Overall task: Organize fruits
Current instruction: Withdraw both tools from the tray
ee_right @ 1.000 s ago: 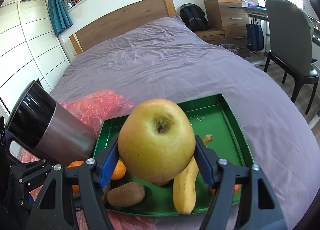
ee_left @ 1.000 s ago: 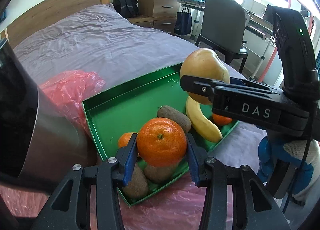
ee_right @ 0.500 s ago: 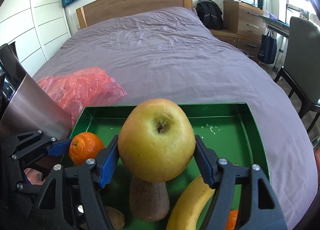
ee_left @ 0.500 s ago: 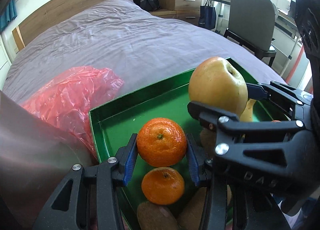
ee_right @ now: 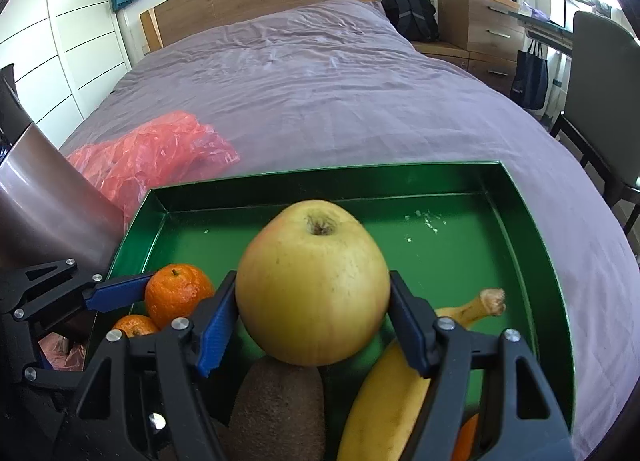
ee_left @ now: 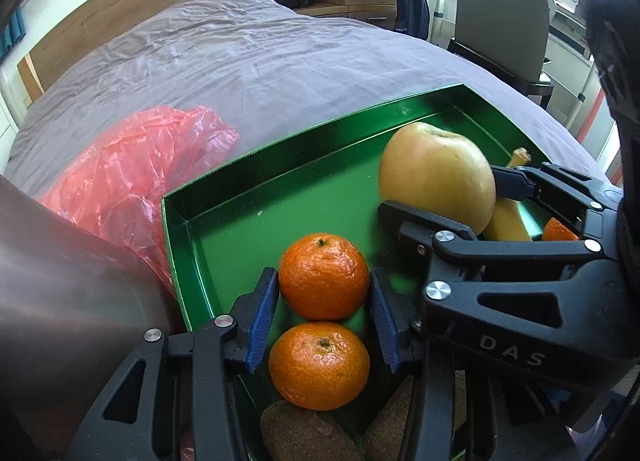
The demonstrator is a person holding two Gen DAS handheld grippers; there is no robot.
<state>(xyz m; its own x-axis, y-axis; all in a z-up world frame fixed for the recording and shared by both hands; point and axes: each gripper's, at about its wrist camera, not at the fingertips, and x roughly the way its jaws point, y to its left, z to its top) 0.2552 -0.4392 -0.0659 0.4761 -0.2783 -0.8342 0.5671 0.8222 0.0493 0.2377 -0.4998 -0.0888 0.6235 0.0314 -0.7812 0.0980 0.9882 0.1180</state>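
A green tray lies on the purple bedcover. My left gripper holds a mandarin low over the tray's near left part, just behind a second mandarin; its jaws are opening, though the blue pads still touch the peel. The right gripper is shut on a yellow apple, held above a kiwi and beside a banana. In the right wrist view the left gripper's mandarin shows at the tray's left. Another mandarin peeks out behind the right gripper.
A crumpled red plastic bag lies left of the tray. A steel cup looms at the left, close to the tray's corner. Two kiwis lie at the tray's near edge. A grey chair stands beside the bed.
Both grippers have come down over the tray with their fruit. The mandarin has sunk close to the tray floor, and the apple has dropped lower over the kiwi and banana.
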